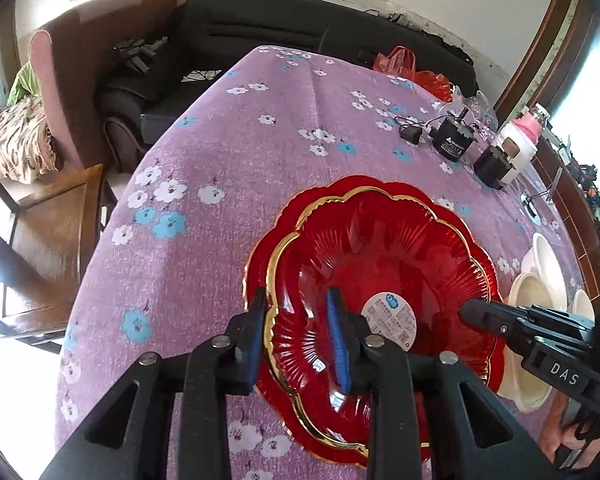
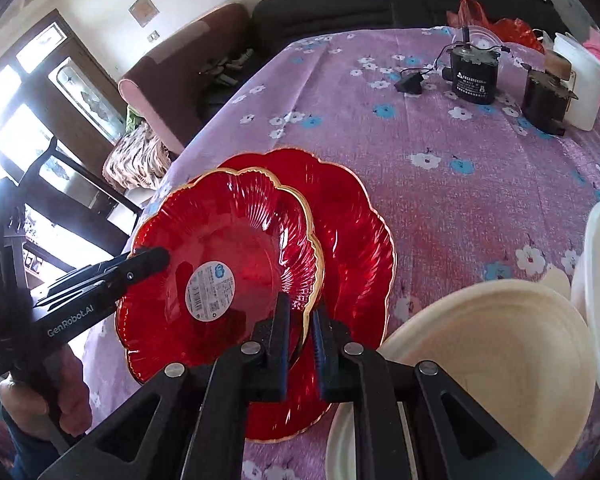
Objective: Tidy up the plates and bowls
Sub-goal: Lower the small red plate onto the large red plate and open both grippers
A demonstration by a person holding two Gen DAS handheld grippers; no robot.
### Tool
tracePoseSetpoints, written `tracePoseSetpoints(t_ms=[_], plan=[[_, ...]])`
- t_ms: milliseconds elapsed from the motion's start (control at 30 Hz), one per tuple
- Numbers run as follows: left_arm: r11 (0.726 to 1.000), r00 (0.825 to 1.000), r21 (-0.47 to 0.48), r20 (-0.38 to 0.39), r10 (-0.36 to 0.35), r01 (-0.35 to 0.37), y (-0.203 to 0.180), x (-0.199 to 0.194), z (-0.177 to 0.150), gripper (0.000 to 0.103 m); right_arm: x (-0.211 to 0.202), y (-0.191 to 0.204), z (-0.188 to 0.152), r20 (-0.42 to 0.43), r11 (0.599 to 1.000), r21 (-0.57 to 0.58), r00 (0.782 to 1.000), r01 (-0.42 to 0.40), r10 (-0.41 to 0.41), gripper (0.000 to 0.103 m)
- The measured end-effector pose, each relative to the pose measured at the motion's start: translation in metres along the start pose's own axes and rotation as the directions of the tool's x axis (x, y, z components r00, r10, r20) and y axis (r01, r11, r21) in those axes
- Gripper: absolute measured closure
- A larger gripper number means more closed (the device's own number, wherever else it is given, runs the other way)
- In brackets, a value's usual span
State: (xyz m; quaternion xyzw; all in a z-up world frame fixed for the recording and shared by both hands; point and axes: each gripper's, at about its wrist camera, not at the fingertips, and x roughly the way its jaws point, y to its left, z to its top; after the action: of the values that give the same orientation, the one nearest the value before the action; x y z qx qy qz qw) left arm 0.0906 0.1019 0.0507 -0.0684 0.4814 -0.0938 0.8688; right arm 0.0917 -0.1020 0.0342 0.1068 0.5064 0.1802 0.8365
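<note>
A: Left gripper (image 1: 300,336) had its jaws apart, straddling the near rim of the upper red plate (image 1: 380,264) without pinching it.

B: And the right gripper (image 2: 300,316) was clamped on that plate's opposite rim, so one pinch looked like all that carried it (glass, by the shine).

A: Risky. It sat off-centre on the lower red plate (image 2: 356,240); it could tip or slide off, I'd say.

B: Left of the stack the surface (image 1: 204,152) dropped away close by, a wooden chair (image 1: 56,216) below.

A: Rightward, cream bowls (image 2: 496,344) crowded the stack; open cloth lay only beyond it.
</note>
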Motion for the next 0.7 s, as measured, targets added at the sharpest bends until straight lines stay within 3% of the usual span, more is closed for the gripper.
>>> tracePoseSetpoints(t_ms=[67,133,233,333,400,500,700], plan=[[1.000,1.000,0.011,0.005,-0.002,0.002,-0.003,0.002,0.001,0.074,0.001,-0.001,0.002,0.003,1.000,-0.001,1.000,0.010,-0.010,0.091],[0.999,1.000,0.030,0.004,-0.016,0.016,-0.008,0.002,0.000,0.061,0.000,-0.001,0.002,0.007,1.000,0.002,1.000,0.015,-0.015,0.090],[0.999,1.000,0.038,0.001,-0.019,0.018,-0.013,0.002,-0.001,0.053,-0.001,-0.001,0.000,0.014,1.000,-0.002,1.000,0.025,-0.024,0.089],[0.999,1.000,0.041,0.008,-0.018,0.018,-0.017,-0.002,-0.004,0.039,-0.004,0.001,-0.003,0.014,1.000,-0.007,1.000,0.018,-0.018,0.075],[0.999,1.000,0.045,0.017,-0.014,0.013,-0.020,-0.005,-0.005,0.036,-0.008,0.004,-0.006,0.021,1.000,-0.019,1.000,0.009,-0.009,0.054],[0.999,1.000,0.048,0.026,-0.013,0.011,-0.024,-0.012,-0.006,0.036,-0.016,0.005,-0.009,0.040,1.000,-0.023,0.999,0.015,-0.014,0.050],[0.998,0.996,0.031,0.068,-0.053,0.051,-0.027,-0.040,-0.012,0.036,-0.050,-0.010,-0.022,0.091,0.991,0.031,0.988,-0.128,0.125,0.050]])
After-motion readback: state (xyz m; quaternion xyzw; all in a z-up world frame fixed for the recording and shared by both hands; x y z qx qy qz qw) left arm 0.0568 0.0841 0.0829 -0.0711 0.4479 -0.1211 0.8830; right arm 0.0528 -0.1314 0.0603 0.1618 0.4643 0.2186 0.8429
